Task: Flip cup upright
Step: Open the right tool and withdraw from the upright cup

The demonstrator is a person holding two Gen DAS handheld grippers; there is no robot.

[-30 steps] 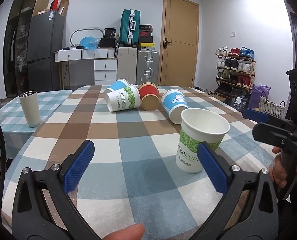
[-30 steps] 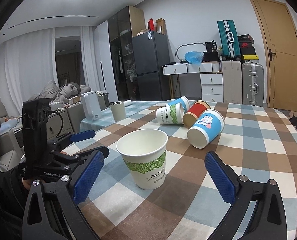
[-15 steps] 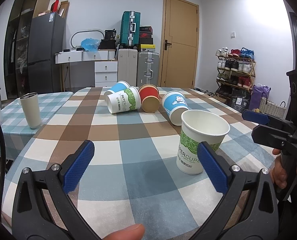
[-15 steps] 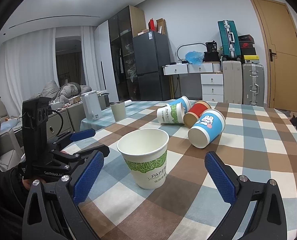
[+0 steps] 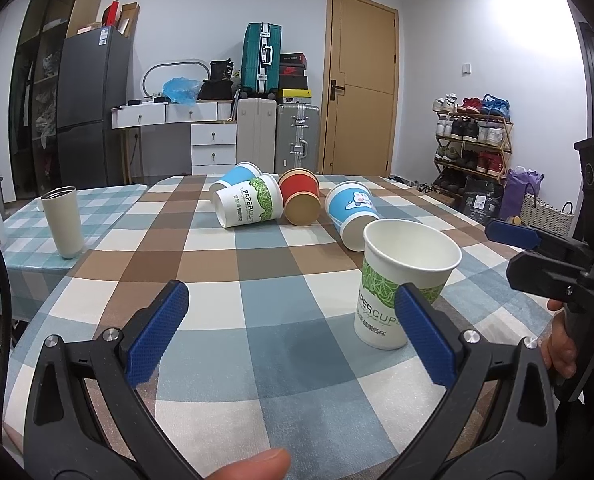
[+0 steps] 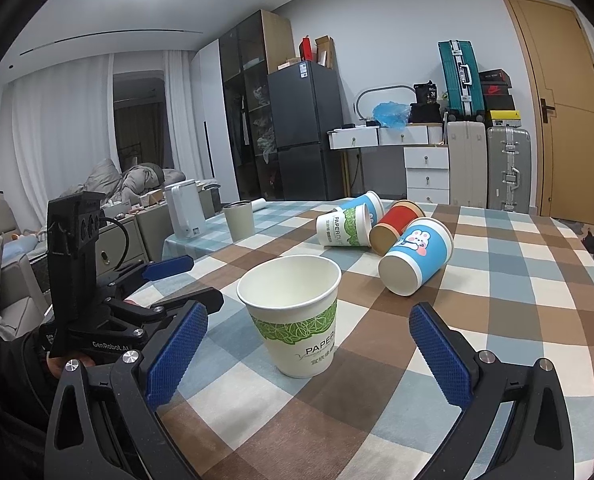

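One white paper cup with a green leaf band (image 6: 297, 320) is seen standing upright on the checked tablecloth (image 6: 497, 320), mouth up and nothing visible inside. The right gripper (image 6: 307, 354) is held just short of it, blue pads spread wide apart, and the cup is framed between them without being touched. In the left wrist view the same cup (image 5: 401, 284) is found to the right of centre, partly covered by the right-hand blue pad (image 5: 425, 340) of the left gripper (image 5: 291, 338), whose jaws are likewise spread wide with only bare cloth between them.

Further back, four cups are seen lying on their sides in a loose cluster. A white cup with green print (image 5: 249, 204) is laid against a blue cup (image 5: 235, 174) behind it. A red cup (image 5: 299, 198) is tipped just beside those, its brown base turned toward the camera. A blue cup with a rabbit picture (image 5: 351, 214) is lying nearest the upright one, open mouth facing forward.

A beige tumbler (image 5: 62, 222) is left standing on the adjoining table at the left, well apart from the cups. A fingertip (image 5: 253, 464) is caught at the bottom edge of the left view.
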